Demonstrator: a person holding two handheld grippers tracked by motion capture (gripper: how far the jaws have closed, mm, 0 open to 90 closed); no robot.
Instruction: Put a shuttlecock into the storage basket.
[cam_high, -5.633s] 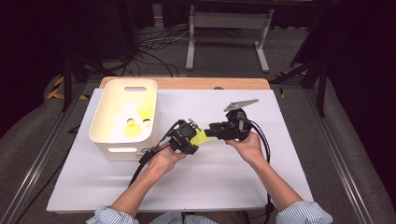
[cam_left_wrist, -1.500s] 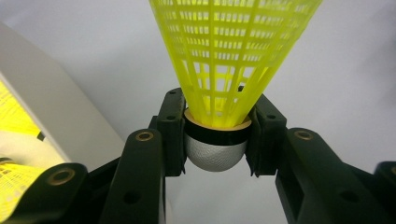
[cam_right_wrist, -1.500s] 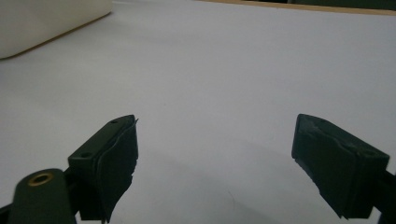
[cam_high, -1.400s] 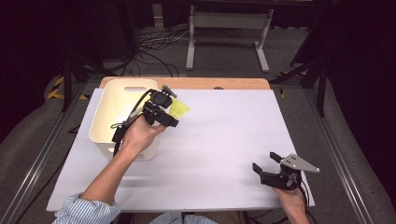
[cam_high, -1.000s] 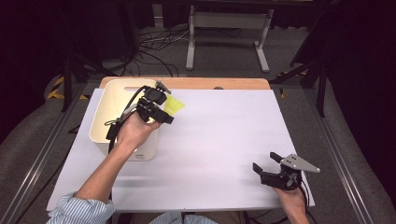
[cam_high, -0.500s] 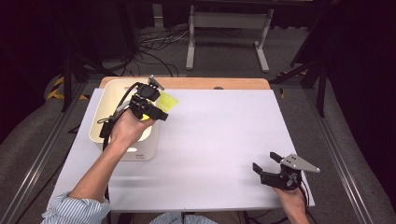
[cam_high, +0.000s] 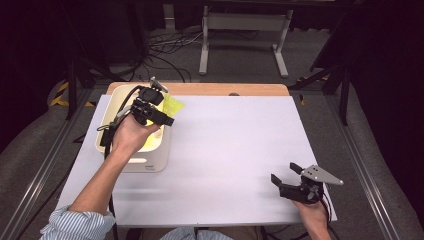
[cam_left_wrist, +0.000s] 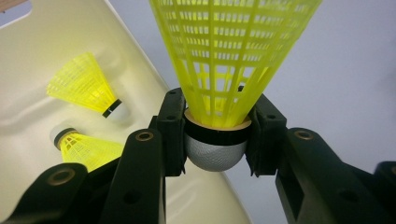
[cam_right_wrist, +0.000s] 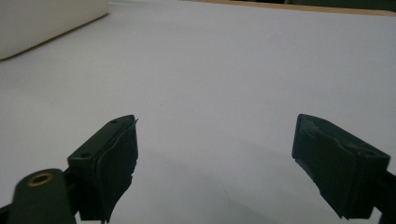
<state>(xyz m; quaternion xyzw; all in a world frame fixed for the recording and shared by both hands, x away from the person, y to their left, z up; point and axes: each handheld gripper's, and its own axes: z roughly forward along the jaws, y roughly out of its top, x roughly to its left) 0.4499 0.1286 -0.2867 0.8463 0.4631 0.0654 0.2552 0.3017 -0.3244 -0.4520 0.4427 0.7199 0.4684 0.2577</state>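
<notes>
My left gripper (cam_high: 167, 119) is shut on a yellow shuttlecock (cam_high: 173, 105) and hangs over the right rim of the cream bin (cam_high: 116, 95). In the left gripper view the jaws pinch the grey cork base (cam_left_wrist: 215, 151), and the mesh skirt (cam_left_wrist: 231, 51) points up and away. Below it two more yellow shuttlecocks (cam_left_wrist: 83, 88) (cam_left_wrist: 86, 149) lie inside the bin (cam_left_wrist: 42, 42). My right gripper (cam_high: 284, 173) rests low at the table's near right, open with nothing between its jaws (cam_right_wrist: 215, 158).
A white sheet (cam_high: 235, 145) covers the table, with a wooden edge (cam_high: 225, 89) at the back. The bin's corner (cam_right_wrist: 42, 18) lies far off in the right gripper view. Cables and a metal stand (cam_high: 245, 30) are on the floor beyond the table.
My left gripper has carried the shuttlecock left and back, from the table's middle to over the bin's right rim. The right gripper has stayed still and open at the near right.
</notes>
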